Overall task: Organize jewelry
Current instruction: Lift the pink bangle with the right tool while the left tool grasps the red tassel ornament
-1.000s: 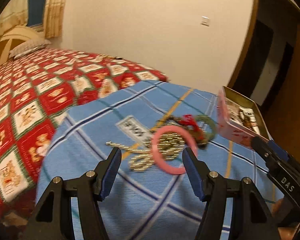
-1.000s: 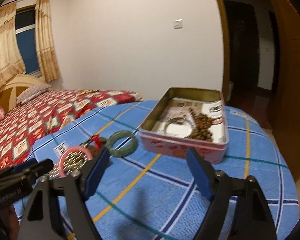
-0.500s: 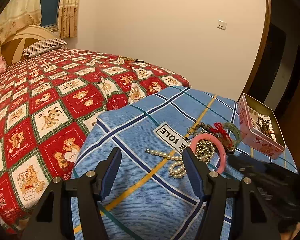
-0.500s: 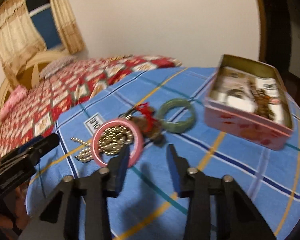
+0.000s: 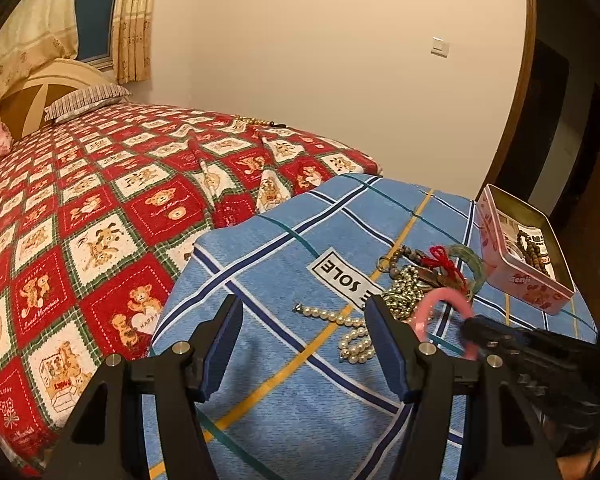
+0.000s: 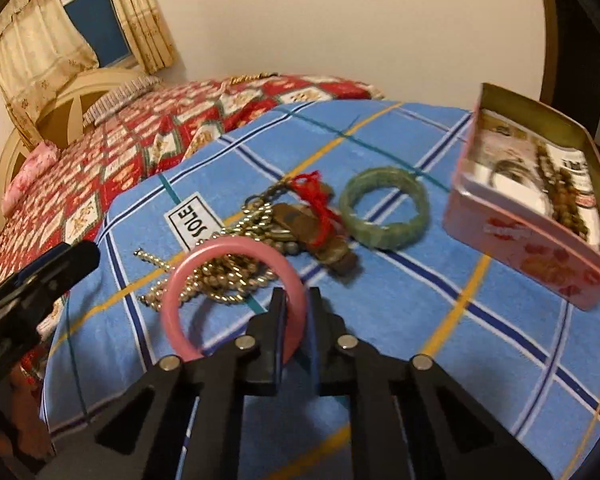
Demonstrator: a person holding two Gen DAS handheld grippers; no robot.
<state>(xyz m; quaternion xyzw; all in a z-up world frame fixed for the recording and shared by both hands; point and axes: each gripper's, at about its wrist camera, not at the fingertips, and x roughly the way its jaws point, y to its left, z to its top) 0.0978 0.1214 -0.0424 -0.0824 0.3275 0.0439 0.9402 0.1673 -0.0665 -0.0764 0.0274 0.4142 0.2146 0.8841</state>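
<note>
My right gripper [image 6: 296,300] is shut on the rim of a pink bangle [image 6: 204,256] and holds it tilted up off the blue checked cloth [image 6: 400,312]. The bangle also shows in the left wrist view [image 5: 440,300], held by the right gripper [image 5: 476,326]. Under it lies a heap of pearl and gold bead necklaces [image 6: 224,276], a brown pendant with red cord [image 6: 316,216] and a green bangle [image 6: 384,212]. The pink tin [image 6: 516,232] at the right holds brown beads and a silver ring. My left gripper [image 5: 302,320] is open and empty, left of the heap.
The cloth covers a small table whose edge drops off at the left toward a bed with a red bear-pattern quilt [image 5: 100,208]. A dark doorway [image 5: 560,120] and wooden panel stand at the right. A white "SOLE" label [image 5: 348,276] lies on the cloth.
My right gripper moved left from the tin to the heap and shut on the pink bangle, lifting it. My left gripper pulled back and left, staying open.
</note>
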